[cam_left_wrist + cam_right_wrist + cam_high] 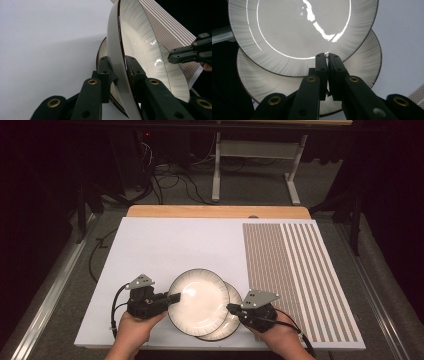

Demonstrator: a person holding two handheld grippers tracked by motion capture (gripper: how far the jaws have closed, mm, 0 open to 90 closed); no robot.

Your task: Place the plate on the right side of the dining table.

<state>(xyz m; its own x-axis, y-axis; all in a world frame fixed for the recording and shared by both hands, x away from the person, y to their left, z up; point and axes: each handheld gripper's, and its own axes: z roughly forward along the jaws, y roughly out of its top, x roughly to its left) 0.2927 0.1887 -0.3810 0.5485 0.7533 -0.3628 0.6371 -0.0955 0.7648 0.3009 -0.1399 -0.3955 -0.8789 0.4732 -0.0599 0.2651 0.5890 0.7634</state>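
Two cream plates with dark rims lie overlapped near the front of the white board. The upper plate rests tilted over the lower plate. My left gripper is shut on the upper plate's left rim, one jaw under it and one jaw over it. At the plates' right side, my right gripper hovers over the lower plate. Its jaws are shut together with nothing between them, tips at the upper plate's edge.
A striped patch covers the right part of the board. A wooden table edge shows behind the board. Cables and a white stand sit on the floor beyond. Both forearms come in at the bottom.
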